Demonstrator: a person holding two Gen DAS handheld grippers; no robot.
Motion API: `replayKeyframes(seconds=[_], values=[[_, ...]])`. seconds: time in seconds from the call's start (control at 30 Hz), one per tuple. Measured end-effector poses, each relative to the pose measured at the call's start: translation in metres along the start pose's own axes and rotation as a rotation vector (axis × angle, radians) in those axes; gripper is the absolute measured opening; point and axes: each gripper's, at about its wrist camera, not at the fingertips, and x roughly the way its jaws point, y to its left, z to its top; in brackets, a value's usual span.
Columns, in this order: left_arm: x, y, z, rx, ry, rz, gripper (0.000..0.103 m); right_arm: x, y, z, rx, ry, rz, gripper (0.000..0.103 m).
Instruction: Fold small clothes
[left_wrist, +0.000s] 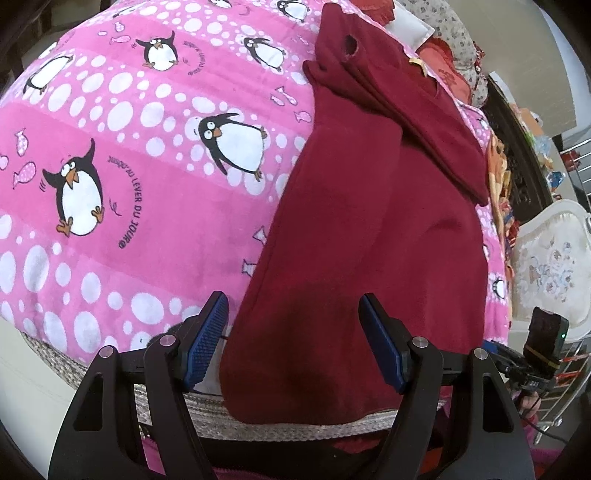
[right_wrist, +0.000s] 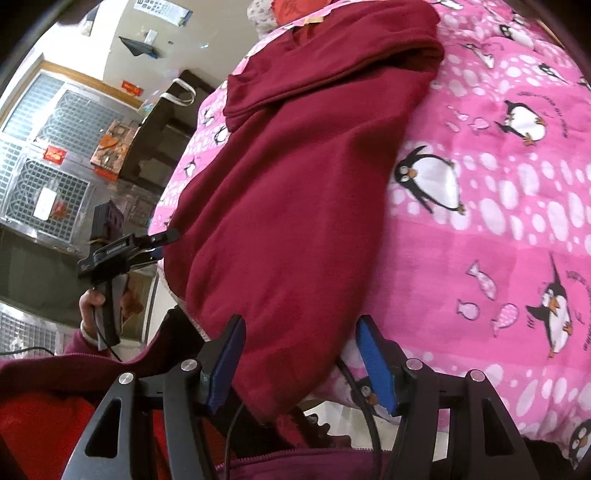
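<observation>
A dark red garment (left_wrist: 362, 221) lies lengthwise on a pink penguin-print blanket (left_wrist: 129, 166), with a sleeve folded across its far part. Its near hem hangs over the bed edge. My left gripper (left_wrist: 295, 325) is open, its blue pads on either side of the near hem, not closed on it. In the right wrist view the same garment (right_wrist: 288, 192) runs away from me, and my right gripper (right_wrist: 301, 354) is open around its near corner. The left gripper (right_wrist: 162, 236) shows there at the garment's left edge.
The blanket (right_wrist: 498, 221) covers the bed. Red and floral cushions (left_wrist: 450, 48) lie at the far end. A white padded chair (left_wrist: 554, 258) stands to the right of the bed. A dark cabinet (right_wrist: 162, 136) and a grated door (right_wrist: 40, 166) are beyond the bed's left side.
</observation>
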Motion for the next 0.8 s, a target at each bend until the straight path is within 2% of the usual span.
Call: replayKeyframes(seconds=[0.17, 0.33, 0.6, 0.8], values=[[0.004, -0.006, -0.001, 0.032, -0.007, 0.051, 0.073, 0.0, 0.001, 0.001, 0.018, -0.012, 0.026, 0.06], [0.006, -0.01, -0.001, 0.062, -0.015, 0.092, 0.073, 0.001, 0.005, 0.005, 0.013, 0.003, 0.009, 0.06], [0.007, -0.013, -0.002, 0.086, -0.017, 0.112, 0.073, 0.007, 0.013, 0.011, -0.011, 0.032, -0.012, 0.06], [0.006, -0.008, -0.006, 0.089, -0.018, 0.114, 0.073, 0.014, 0.016, 0.011, -0.023, 0.05, 0.009, 0.06]])
